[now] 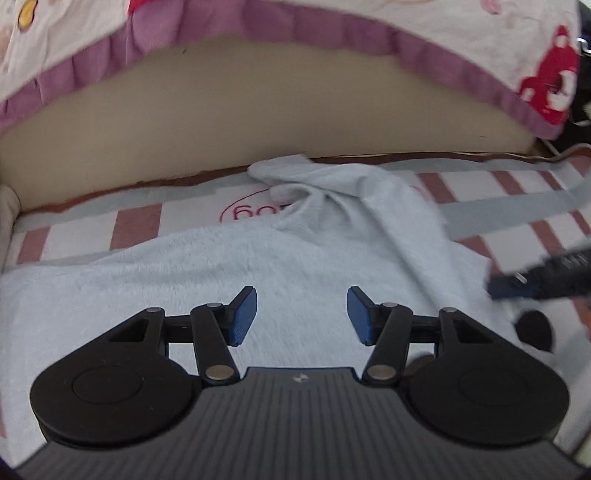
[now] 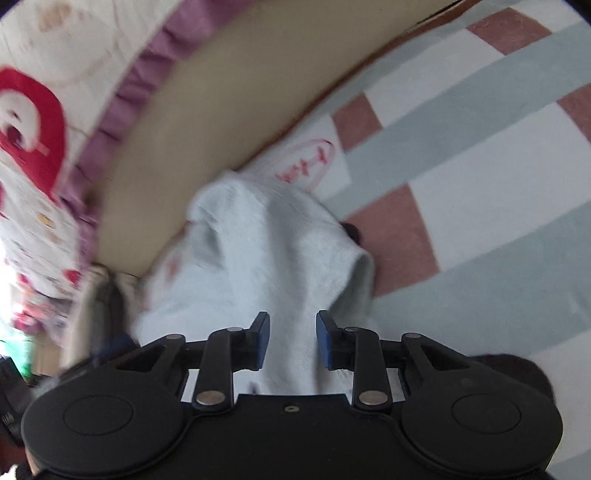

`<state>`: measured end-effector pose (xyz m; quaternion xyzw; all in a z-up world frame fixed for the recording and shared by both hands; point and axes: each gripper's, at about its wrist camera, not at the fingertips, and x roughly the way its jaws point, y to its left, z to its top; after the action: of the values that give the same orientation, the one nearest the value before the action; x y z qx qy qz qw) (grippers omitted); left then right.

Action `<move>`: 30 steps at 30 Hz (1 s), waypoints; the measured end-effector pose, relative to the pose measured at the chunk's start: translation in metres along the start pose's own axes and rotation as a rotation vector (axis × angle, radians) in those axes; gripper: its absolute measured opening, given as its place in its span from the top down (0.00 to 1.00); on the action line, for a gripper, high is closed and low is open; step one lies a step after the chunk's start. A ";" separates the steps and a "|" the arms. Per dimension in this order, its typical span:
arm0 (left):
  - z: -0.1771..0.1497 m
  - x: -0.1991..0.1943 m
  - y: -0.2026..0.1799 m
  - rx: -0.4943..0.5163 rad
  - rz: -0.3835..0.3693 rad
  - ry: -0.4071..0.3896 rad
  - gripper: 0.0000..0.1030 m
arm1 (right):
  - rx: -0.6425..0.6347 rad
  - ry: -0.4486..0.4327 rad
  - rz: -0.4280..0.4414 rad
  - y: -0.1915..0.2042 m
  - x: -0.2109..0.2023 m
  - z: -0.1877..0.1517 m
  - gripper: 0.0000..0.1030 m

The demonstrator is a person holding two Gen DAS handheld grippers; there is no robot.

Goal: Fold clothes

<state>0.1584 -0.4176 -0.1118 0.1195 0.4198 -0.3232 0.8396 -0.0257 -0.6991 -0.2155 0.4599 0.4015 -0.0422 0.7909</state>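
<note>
Striped bedding [image 1: 140,225] carries a pale blue fleece garment [image 1: 207,280], half spread. Left gripper [image 1: 301,315] hovers with jaws wide, empty; right gripper [image 2: 291,339] has jaws parted around a fold, ungripped. Pinching likely comes next.

Pale blue garment [image 1: 229,273] is seen on a sheet [image 2: 480,184] striped white, grey and dusty pink; purple-frilled quilt [image 1: 369,22] behind.

We see a striped bed sheet [image 1: 140,225] in pink, white and grey. Behind it we see a beige mattress edge [image 1: 258,110] under a purple-frilled printed cover [image 1: 332,29].

A home bedroom: a striped sheet [image 1: 480,206] covers the bed, and a frilled cartoon-print quilt [image 1: 332,22] hangs beside it.
</note>
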 end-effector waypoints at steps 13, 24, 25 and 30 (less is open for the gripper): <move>0.006 0.065 0.009 0.017 -0.016 -0.108 0.48 | 0.023 -0.069 0.031 -0.008 0.016 -0.001 0.62; 0.049 0.121 -0.006 0.033 -0.055 -0.136 0.98 | -0.153 -0.458 0.230 0.010 -0.020 -0.002 0.95; 0.052 0.119 -0.002 0.007 -0.042 -0.159 0.98 | -0.144 -0.506 0.225 0.008 -0.030 0.002 0.95; 0.058 0.105 0.019 -0.122 0.004 -0.297 0.98 | -0.052 -0.518 0.040 -0.017 -0.036 0.012 0.95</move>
<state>0.2532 -0.4773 -0.1593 0.0200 0.3095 -0.3097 0.8988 -0.0499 -0.7293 -0.2004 0.4211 0.1775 -0.1328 0.8795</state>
